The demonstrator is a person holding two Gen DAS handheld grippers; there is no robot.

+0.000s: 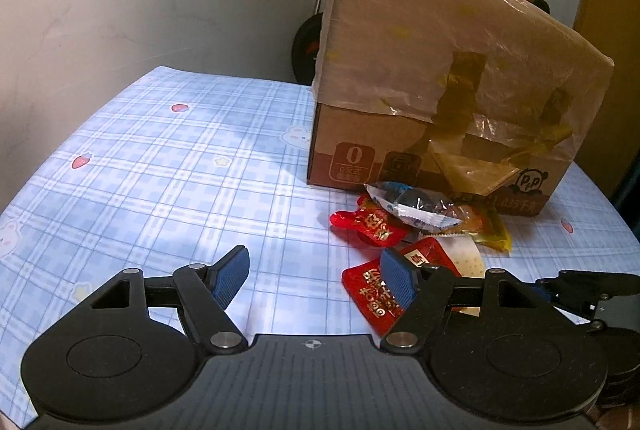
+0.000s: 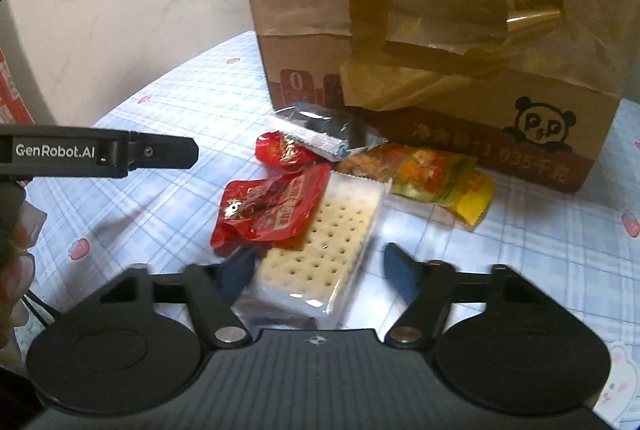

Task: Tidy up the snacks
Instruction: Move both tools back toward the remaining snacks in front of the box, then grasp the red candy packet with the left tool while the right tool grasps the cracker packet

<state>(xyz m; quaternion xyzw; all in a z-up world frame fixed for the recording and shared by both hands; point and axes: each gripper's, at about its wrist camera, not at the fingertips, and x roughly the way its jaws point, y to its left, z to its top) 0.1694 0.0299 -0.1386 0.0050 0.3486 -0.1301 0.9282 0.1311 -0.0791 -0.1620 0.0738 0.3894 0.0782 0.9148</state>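
Black two-finger jaws with blue ribbed pads fill the foreground of each wrist view. On the left gripper point(image 1: 316, 280) the jaws stand wide apart with nothing between them but the blue plaid tablecloth with strawberry and rabbit prints point(image 1: 160, 166); its right pad sits in front of a flat red foil snack pouch with gold lettering point(image 1: 370, 296). On the right gripper point(image 2: 318, 272) the jaws straddle the near end of a clear-wrapped pack of pale, dotted crackers point(image 2: 328, 250). The left pad is at the wrapper's edge, the right pad stands clear of it, and both are blurred, so whether the left one touches cannot be told; no grip shows.

The snacks lie in a loose heap on the cloth, just in front of a tall brown cardboard box patched with tape and brown paper point(image 2: 440, 30), which carries a panda drawing low on its side. The red pouch overlaps the cracker pack's left edge. Behind it lies a second, smaller red foil pouch point(image 2: 280, 150), and a silver and dark blue wrapped biscuit packet point(image 2: 324, 128) rests across it, near the box's foot. To the right lies a transparent yellow-green packet with orange contents point(image 2: 436, 176). The left gripper's black arm, lettered in white, reaches in from the left edge of the right wrist view, beside the heap.
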